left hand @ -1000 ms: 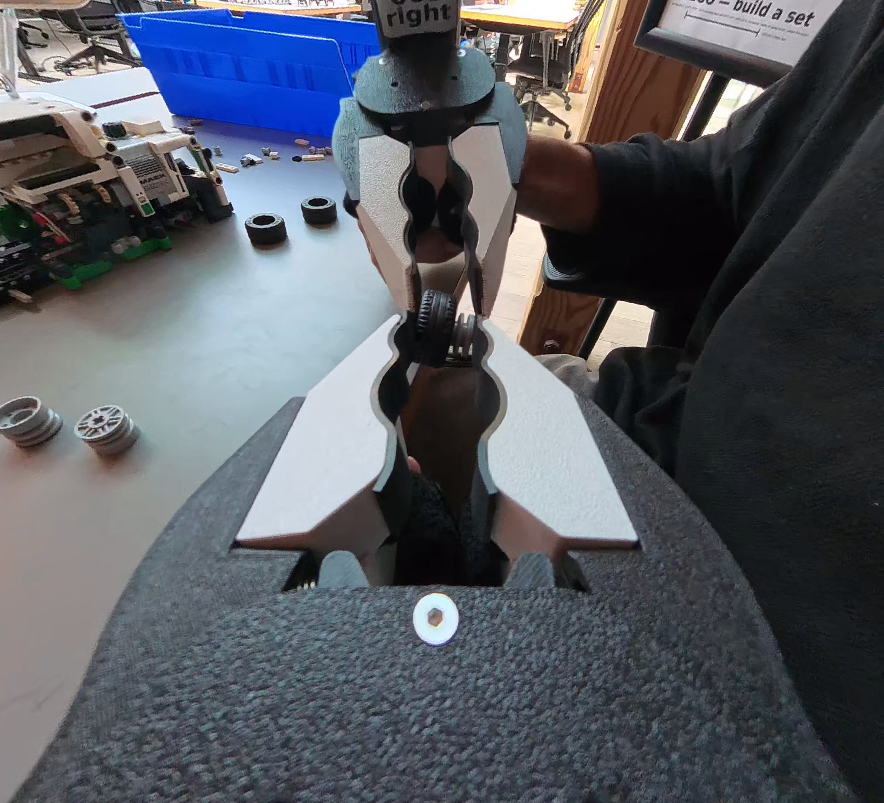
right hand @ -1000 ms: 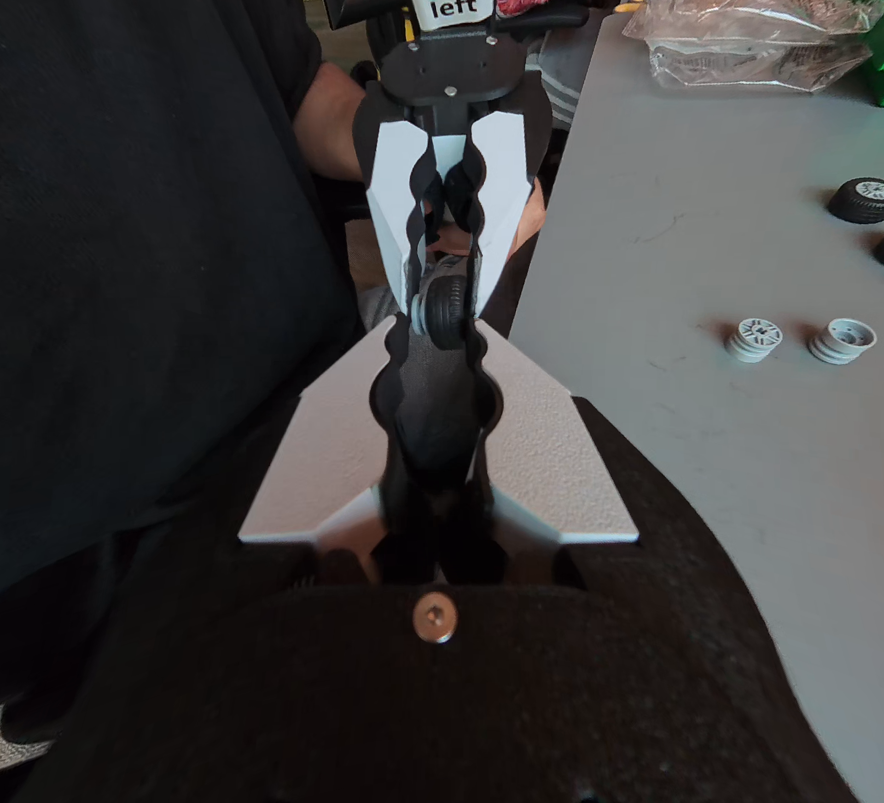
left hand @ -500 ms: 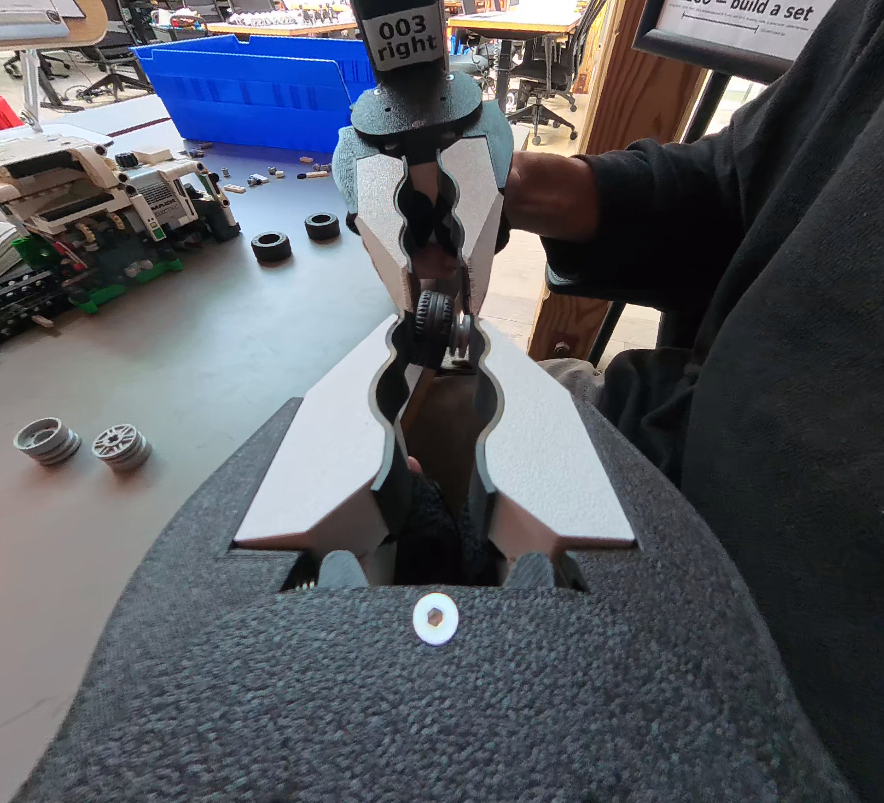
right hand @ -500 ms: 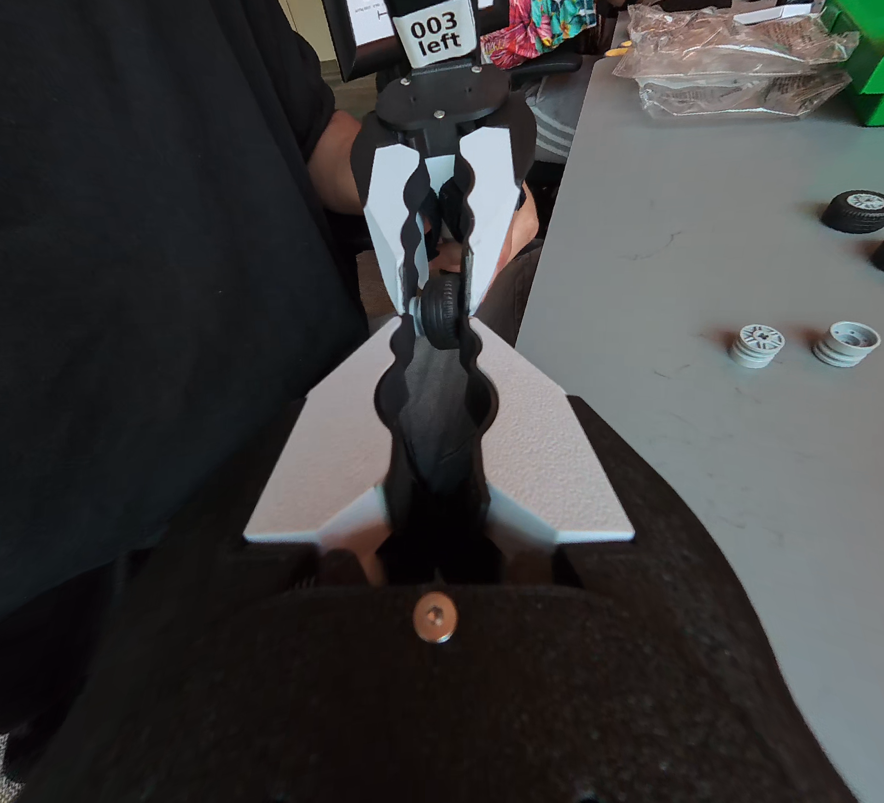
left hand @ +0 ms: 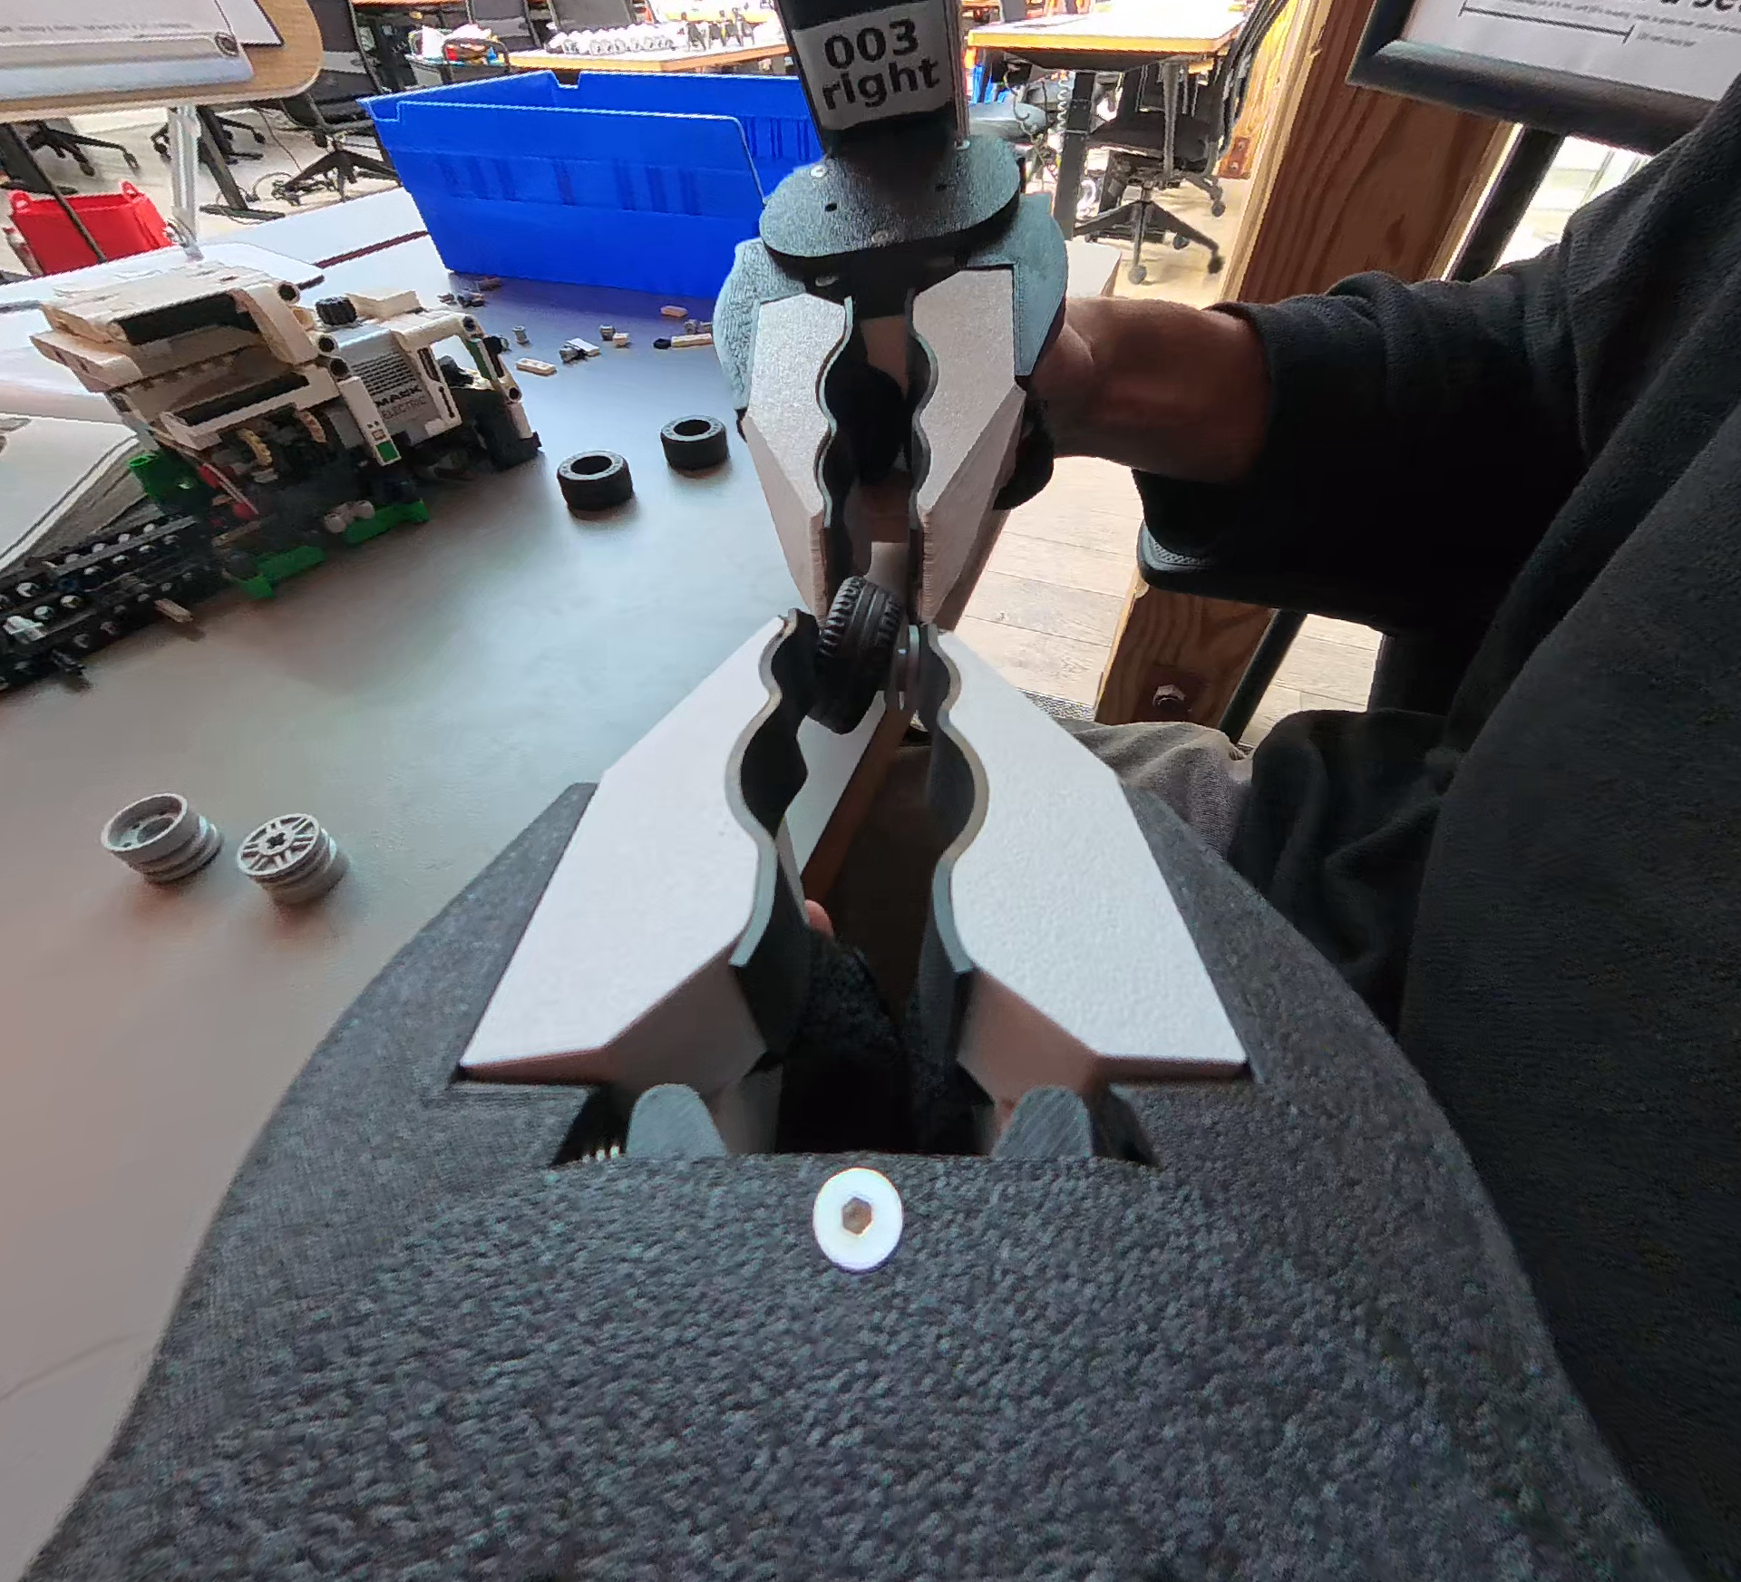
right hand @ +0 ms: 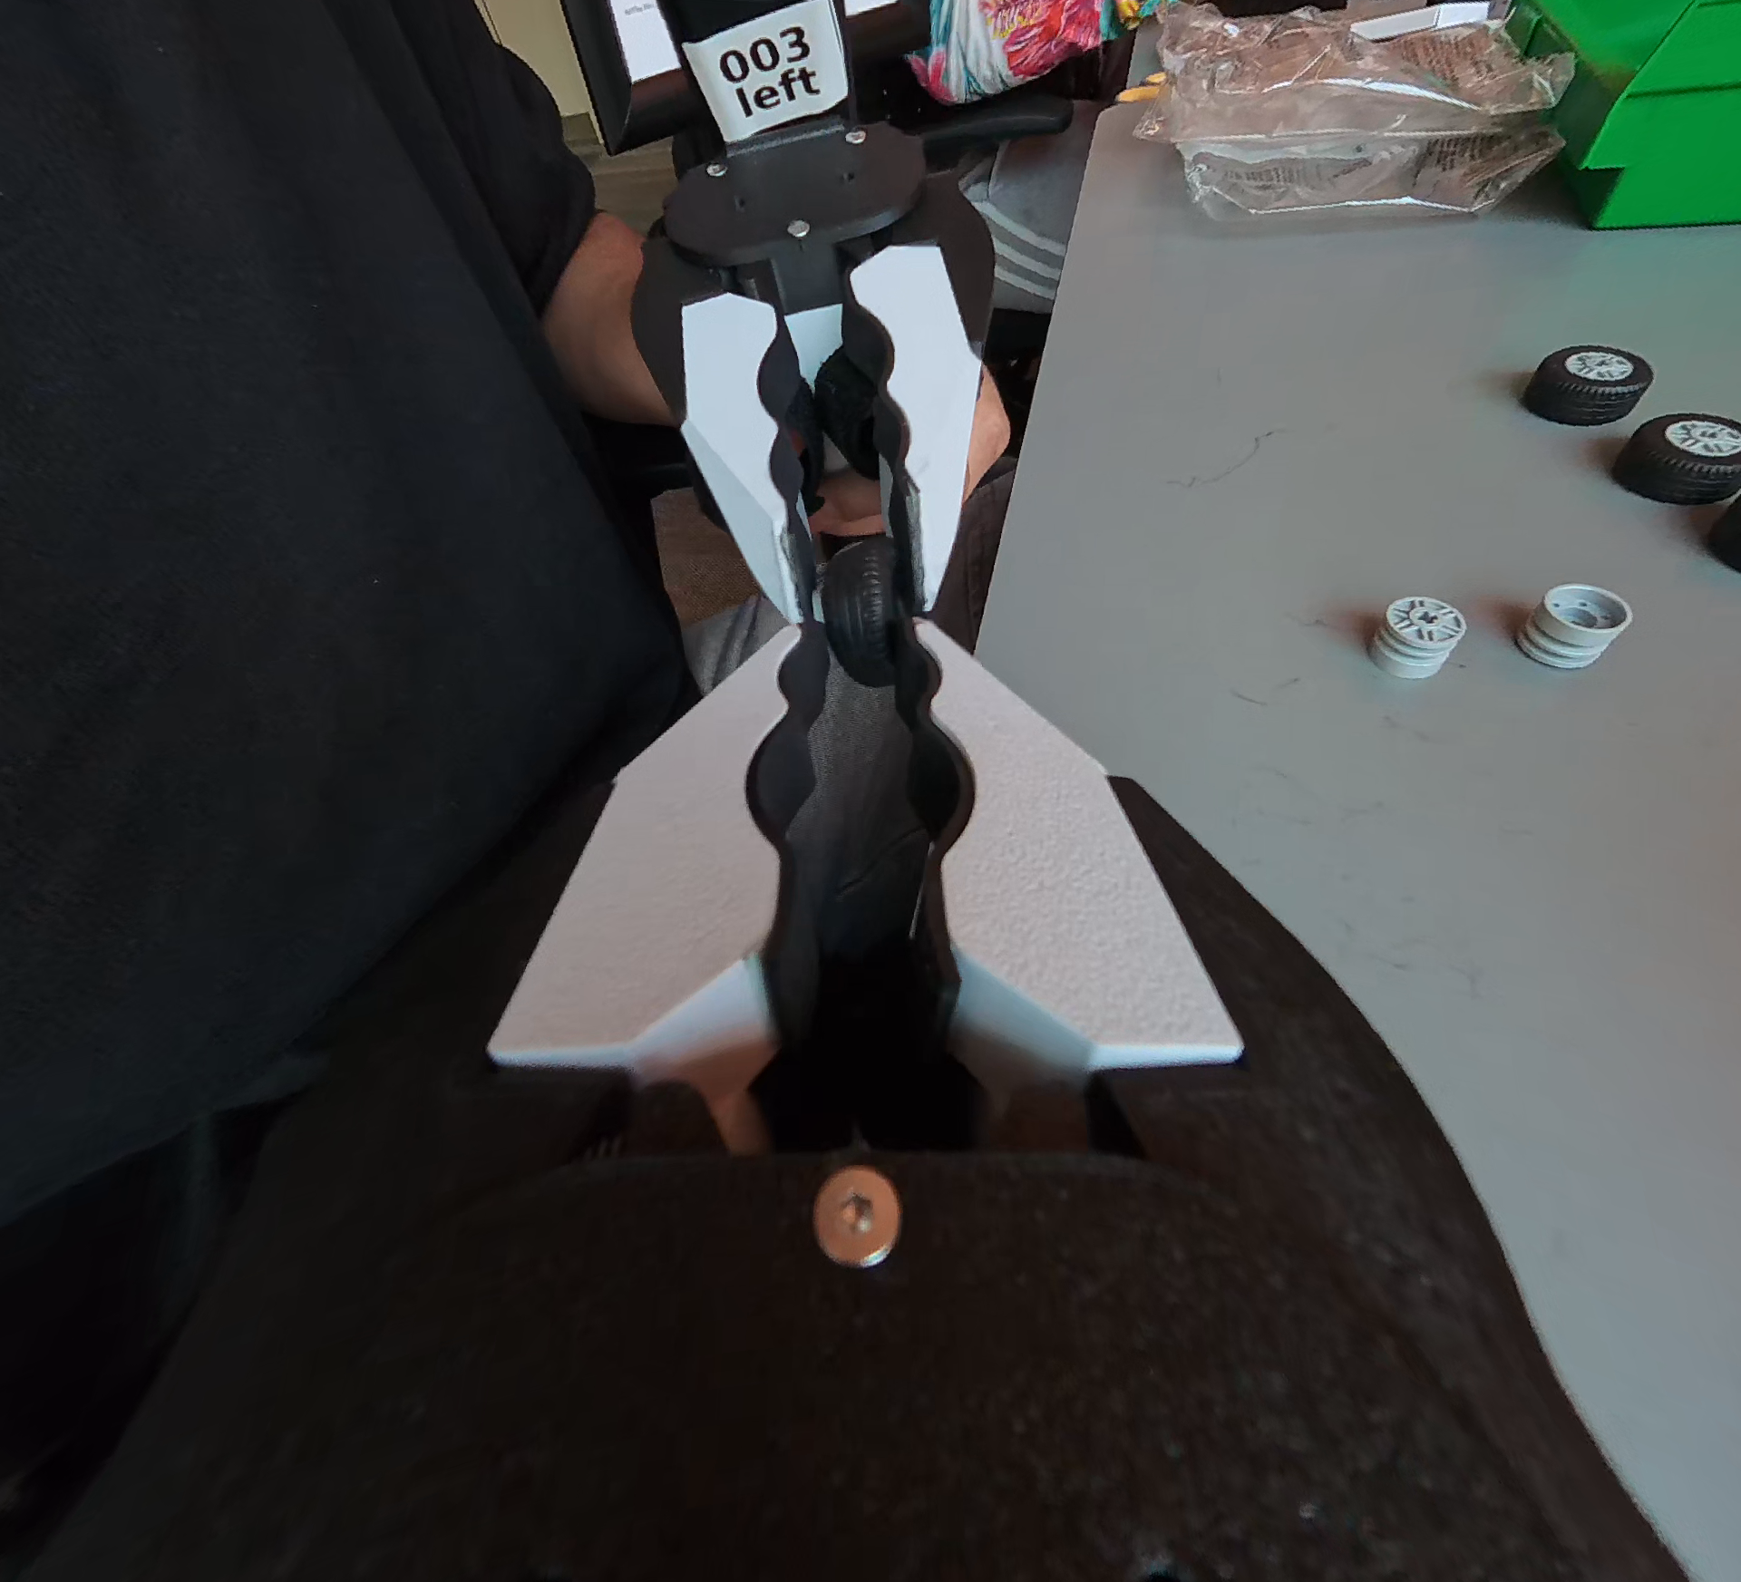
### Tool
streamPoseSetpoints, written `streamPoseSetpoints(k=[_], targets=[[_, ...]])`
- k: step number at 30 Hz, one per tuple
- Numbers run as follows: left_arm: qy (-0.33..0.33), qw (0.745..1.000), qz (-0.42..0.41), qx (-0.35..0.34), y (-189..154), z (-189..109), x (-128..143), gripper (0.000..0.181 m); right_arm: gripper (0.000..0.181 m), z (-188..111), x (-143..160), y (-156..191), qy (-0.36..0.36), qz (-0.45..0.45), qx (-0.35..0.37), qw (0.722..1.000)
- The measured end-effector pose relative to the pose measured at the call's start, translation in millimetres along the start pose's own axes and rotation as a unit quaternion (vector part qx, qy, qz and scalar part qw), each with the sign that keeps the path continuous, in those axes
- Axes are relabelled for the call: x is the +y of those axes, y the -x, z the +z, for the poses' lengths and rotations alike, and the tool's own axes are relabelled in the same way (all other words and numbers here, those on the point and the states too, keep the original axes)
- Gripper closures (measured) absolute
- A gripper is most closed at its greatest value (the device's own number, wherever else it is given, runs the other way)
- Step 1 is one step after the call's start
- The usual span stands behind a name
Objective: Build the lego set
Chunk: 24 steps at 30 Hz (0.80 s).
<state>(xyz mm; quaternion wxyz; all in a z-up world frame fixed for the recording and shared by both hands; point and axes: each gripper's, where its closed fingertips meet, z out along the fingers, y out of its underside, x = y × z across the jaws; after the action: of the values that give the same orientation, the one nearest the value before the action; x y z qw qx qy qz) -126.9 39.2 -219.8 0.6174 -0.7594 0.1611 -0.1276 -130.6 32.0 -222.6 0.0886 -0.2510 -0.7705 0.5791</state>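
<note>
A small black tyre [left hand: 853, 656] with a grey rim [left hand: 907, 675] at its side is held in the air off the table's front edge, in front of the person's dark top. My left gripper [left hand: 857, 633] is shut on the tyre and rim, one fingertip on each side. My right gripper [left hand: 876, 595] comes in tip to tip from the opposite side and is shut on the same tyre. In the right wrist view the tyre [right hand: 862, 614] sits between my right gripper [right hand: 859, 633] and my left gripper [right hand: 857, 590]. The rim is almost hidden there.
On the grey table [left hand: 424, 689] stand a white-and-green Lego truck [left hand: 273, 406], two loose tyres [left hand: 593, 482], two grey rims [left hand: 226, 844], small parts and a blue bin [left hand: 584, 190]. The right wrist view shows two finished wheels [right hand: 1635, 421], plastic bags [right hand: 1347, 114] and a green bin [right hand: 1667, 30]. Only a small space, under 4 cm, lies between the two pairs of fingers. The white-and-green Lego truck [left hand: 273, 406] is about equally far from each gripper, around 25 centimeters.
Both grippers stay shut tip to tip. The grey rim has been pressed closer into the tyre, so less of it shows. The pair has shifted slightly relative to the table.
</note>
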Motion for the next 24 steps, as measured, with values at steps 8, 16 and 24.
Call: streamPoseSetpoints(k=[8, 16, 24], targets=[[0.001, 1.000, -0.008, -0.013, 4.9, 0.5, 1.3, 0.163, 0.169, 0.1, 0.6, -5.3, 0.010, -0.022, 0.040, 0.999], [0.013, 0.999, -0.015, -0.045, 13.5, 5.6, 4.6, 0.166, 0.173, -1.9, 2.7, -15.2, 0.027, -0.039, 0.085, 0.995], [0.011, 0.993, 0.095, -0.070, 22.3, -2.5, 1.2, 0.163, 0.164, 0.7, -4.5, -23.6, -0.007, -0.040, 0.098, 0.994]])
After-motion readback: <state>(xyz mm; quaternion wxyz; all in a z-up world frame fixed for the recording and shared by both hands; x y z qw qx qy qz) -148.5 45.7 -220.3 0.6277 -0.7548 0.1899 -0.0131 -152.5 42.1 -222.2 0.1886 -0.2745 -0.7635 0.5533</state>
